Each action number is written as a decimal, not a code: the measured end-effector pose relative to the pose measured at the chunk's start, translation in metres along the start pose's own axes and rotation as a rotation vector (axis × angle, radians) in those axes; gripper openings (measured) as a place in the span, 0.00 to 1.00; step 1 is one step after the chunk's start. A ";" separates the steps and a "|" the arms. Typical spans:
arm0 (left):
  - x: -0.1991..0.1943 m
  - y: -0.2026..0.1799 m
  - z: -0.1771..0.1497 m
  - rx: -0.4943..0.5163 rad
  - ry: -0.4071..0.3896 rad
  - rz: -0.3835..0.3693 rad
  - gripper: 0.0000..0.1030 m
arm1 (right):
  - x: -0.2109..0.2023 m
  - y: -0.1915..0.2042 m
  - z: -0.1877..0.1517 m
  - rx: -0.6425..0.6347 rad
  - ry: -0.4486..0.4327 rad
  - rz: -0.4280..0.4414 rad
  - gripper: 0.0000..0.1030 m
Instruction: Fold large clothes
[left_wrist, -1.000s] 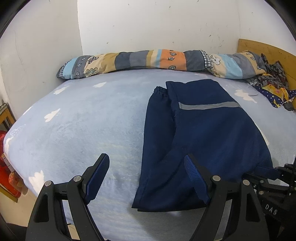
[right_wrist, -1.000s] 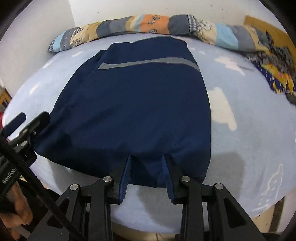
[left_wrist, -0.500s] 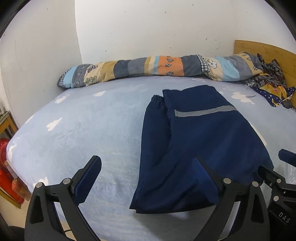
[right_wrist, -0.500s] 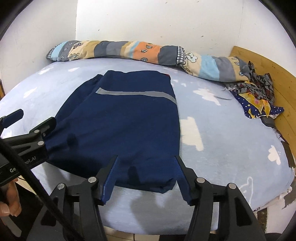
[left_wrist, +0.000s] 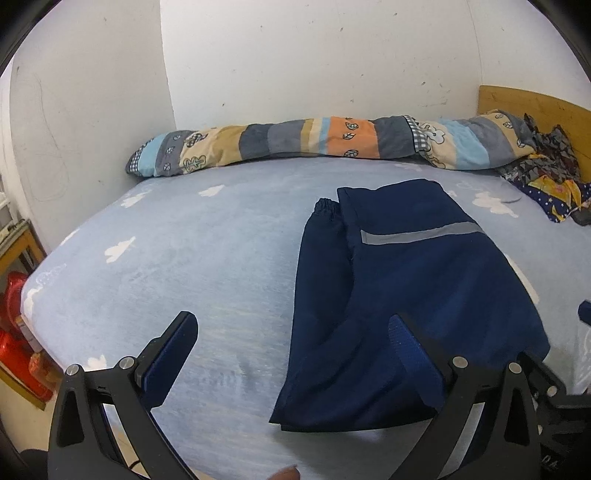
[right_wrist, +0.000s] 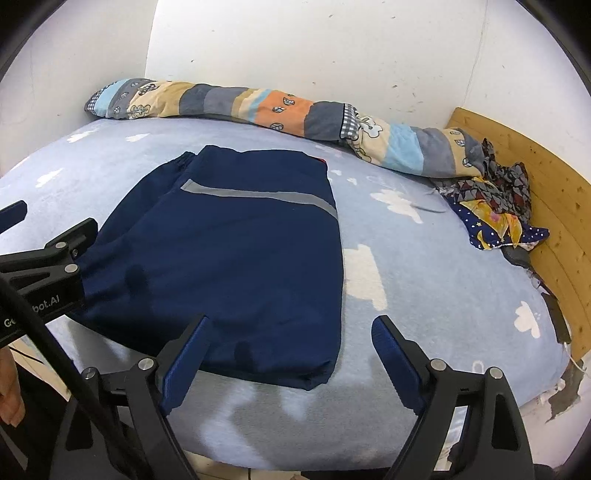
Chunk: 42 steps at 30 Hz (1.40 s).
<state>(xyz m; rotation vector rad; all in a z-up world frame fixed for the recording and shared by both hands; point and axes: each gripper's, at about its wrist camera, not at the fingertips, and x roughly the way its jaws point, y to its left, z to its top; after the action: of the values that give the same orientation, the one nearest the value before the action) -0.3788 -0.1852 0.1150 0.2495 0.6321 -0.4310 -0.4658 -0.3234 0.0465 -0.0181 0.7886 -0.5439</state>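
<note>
Two tools, jaws just spread, empty | folded navy garment (right_wrist: 236, 266) | left tool (right_wrist: 44, 236) label "bot.AI"

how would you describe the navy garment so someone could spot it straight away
On the light blue bed sheet with white clouds, look at the near half, in front of the long patchwork bolster by the wall. The folded navy garment lies flat there. It alone is plain dark blue with one grey reflective stripe across it.

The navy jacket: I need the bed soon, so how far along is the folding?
Done: the navy jacket lies flat on the bed, sides folded in. In hand: nothing; the left gripper and right gripper have just been opening and hold no cloth. Left: probably a crosswise fold.
</note>
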 end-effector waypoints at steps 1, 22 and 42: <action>0.000 0.000 0.001 -0.002 0.002 0.002 1.00 | 0.000 0.000 0.000 -0.001 0.000 0.001 0.89; -0.007 -0.016 0.014 0.081 0.018 0.119 1.00 | -0.010 -0.007 0.006 0.053 -0.040 -0.035 0.99; -0.010 -0.022 0.009 0.119 0.007 0.115 1.00 | -0.010 -0.010 0.005 0.052 -0.029 -0.077 0.99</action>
<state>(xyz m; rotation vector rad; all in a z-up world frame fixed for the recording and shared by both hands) -0.3912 -0.2049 0.1260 0.3985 0.5964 -0.3573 -0.4726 -0.3284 0.0584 -0.0086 0.7477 -0.6354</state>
